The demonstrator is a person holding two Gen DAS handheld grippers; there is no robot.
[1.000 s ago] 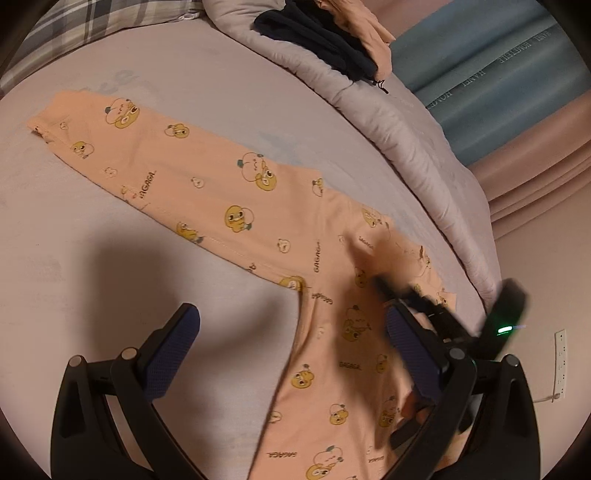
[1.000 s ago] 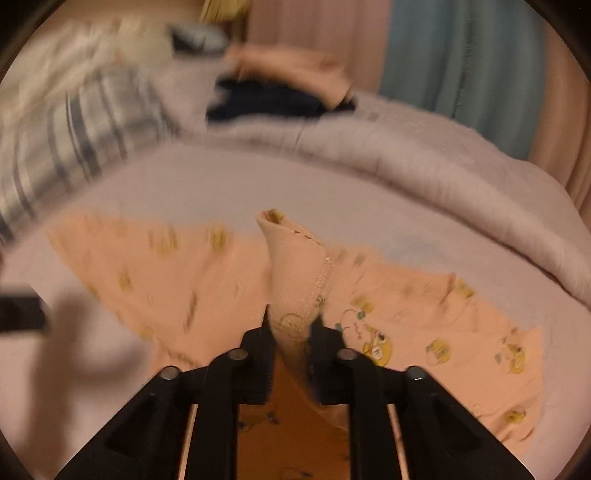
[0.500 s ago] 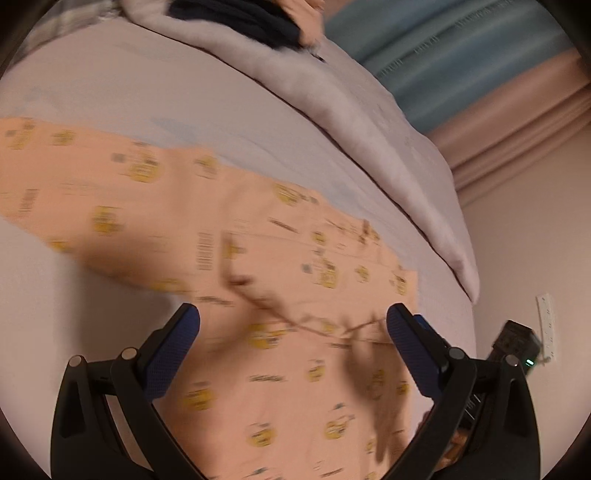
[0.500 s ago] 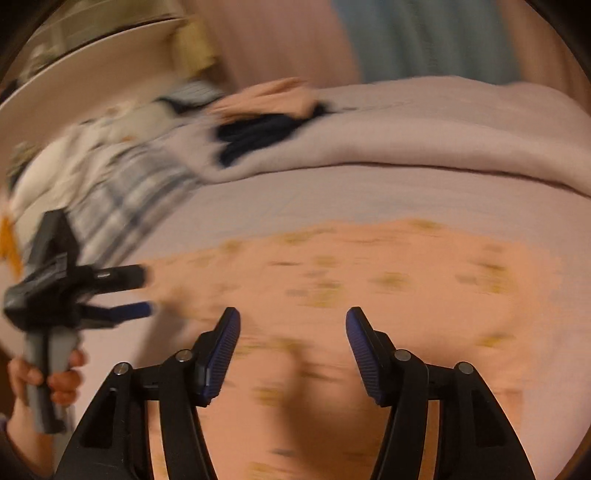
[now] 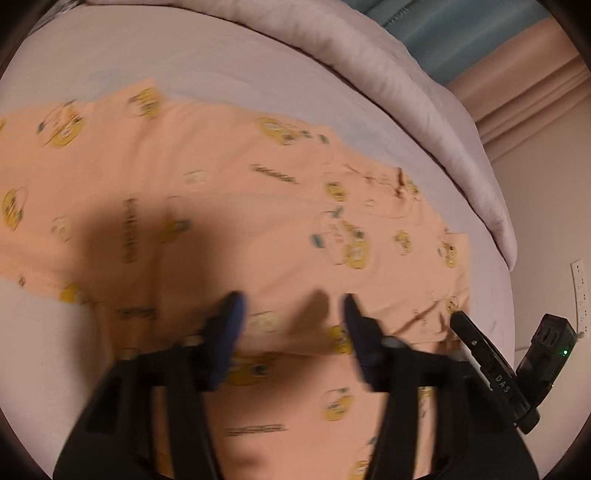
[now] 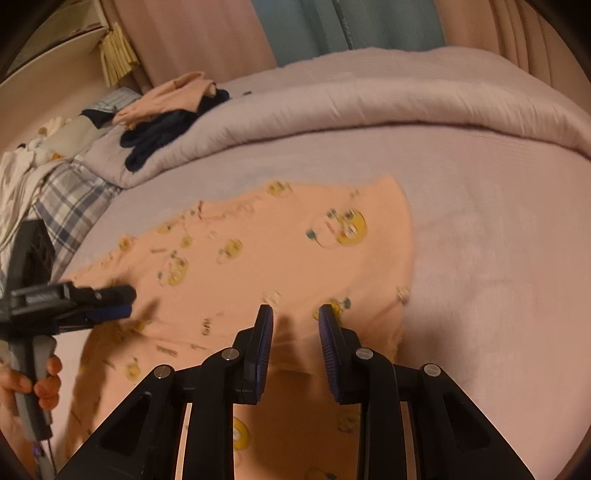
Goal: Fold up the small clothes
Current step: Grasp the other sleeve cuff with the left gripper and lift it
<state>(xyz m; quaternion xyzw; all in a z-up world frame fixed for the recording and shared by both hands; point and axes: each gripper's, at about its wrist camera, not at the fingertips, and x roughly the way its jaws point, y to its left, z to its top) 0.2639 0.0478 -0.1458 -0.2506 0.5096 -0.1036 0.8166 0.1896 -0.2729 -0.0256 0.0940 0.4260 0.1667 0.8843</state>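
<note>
A small peach garment [image 5: 229, 192] printed with yellow cartoon faces lies spread flat on the lilac bed sheet [image 5: 155, 48]; it also shows in the right wrist view [image 6: 280, 258]. My left gripper [image 5: 291, 314] is open and empty, low over the garment's near part, and blurred. It appears from the side in the right wrist view [image 6: 114, 302] over the garment's left end. My right gripper [image 6: 295, 321] is open and empty, just above the garment's near right edge. Its body shows at the right of the left wrist view [image 5: 491, 373].
A rolled lilac duvet [image 6: 369, 107] lies across the far side of the bed. Dark and peach clothes [image 6: 166, 118] are piled on its left end. A plaid pillow [image 6: 70, 195] lies at the left. Curtains [image 6: 332, 26] hang behind. A wall socket strip [image 5: 580, 288] is at the right.
My right gripper let go of the garment fold it pinched and is now open. The garment now lies flat. My left gripper's jaws have narrowed and it moved in over the cloth.
</note>
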